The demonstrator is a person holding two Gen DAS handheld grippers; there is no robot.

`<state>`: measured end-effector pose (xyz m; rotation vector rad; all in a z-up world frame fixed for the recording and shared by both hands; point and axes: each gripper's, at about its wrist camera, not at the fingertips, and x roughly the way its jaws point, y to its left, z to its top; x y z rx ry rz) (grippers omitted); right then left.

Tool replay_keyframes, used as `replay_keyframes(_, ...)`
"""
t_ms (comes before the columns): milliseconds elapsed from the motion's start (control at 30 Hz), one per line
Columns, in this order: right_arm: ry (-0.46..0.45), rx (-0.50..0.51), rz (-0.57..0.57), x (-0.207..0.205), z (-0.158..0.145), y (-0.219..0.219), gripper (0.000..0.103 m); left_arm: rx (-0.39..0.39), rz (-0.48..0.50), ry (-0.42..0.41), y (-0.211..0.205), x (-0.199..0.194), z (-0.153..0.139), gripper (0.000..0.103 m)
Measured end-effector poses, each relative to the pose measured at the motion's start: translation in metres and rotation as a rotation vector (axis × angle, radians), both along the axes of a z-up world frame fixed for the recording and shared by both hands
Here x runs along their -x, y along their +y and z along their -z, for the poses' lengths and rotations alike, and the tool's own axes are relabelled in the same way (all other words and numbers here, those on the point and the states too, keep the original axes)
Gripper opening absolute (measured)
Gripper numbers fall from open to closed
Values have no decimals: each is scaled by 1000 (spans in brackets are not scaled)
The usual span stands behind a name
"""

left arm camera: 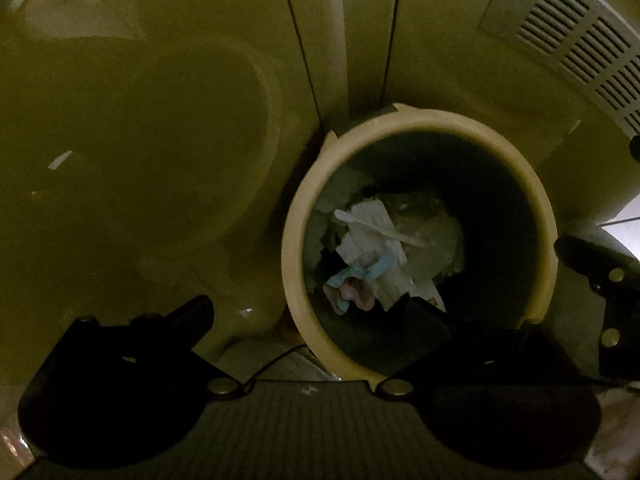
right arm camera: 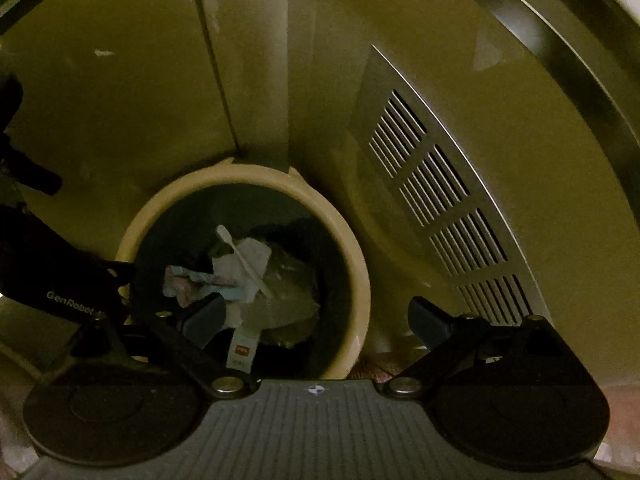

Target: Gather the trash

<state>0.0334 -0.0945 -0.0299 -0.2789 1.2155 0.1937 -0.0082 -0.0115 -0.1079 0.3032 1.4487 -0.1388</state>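
Grey ribbed tool body fills the bottom edge of both wrist views, black finger mounts either side. Lighting is dim and yellowish, so detail is poor.

Left tongs (left arm camera: 316,316): spread wide and empty. Left finger hangs outside the round cream plastic waste bin (left arm camera: 548,240), right finger sits over its near rim area, dark and hard to resolve.

Right tongs (right arm camera: 320,318): also spread wide, nothing between them. Left pad (right arm camera: 204,318) hangs over the bin (right arm camera: 360,280) opening, right pad is outside, past the rim on the vent side.

Trash location: all I can see of it is inside the bin. Crumpled white paper (left arm camera: 376,236) lies on top of the pile, with a pale blue and pink wrapper scrap (left arm camera: 350,284) just beside it toward the near-left wall. From the right wrist the same paper (right arm camera: 252,258) carries a thin white plastic stick (right arm camera: 244,254) lying diagonally across it, and the blue-pink scrap (right arm camera: 188,284) sits to its left. White strip with a red label (right arm camera: 242,350) pokes up near the closest wall. Clear film or bag material shows under the pile; can't tell which.

Bin stands against pale cabinet panels (left arm camera: 340,40) with vertical seams. Grey louvred metal vent panel (right arm camera: 440,200) is on its right. Left tool shows at the left edge of the right view, "GenRobot" printed on it.
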Motion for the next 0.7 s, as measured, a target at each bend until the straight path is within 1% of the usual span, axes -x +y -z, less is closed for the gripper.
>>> replay_keyframes(167, -67, -23, 2, 17, -5, -3, 98, -11, -17, -94, 4, 16, -15, 102)
replay_keyframes(367, -151, -35, 25, 40, -16, -5, 98, -26, -29, -207, -4, 42, -33, 102)
replay_keyframes(467, -190, -40, 40, 53, -25, -5, 98, -31, -57, -238, -8, 55, -40, 102)
replay_keyframes(533, -219, -46, 49, 63, -30, -6, 98, -14, -68, -246, -7, 63, -42, 102)
replay_keyframes(600, -249, -46, 56, 75, -33, -7, 98, -3, -70, -263, -5, 73, -44, 102)
replay_keyframes(700, -293, -57, 87, 93, -36, -9, 99, -9, -62, -285, -3, 86, -47, 102)
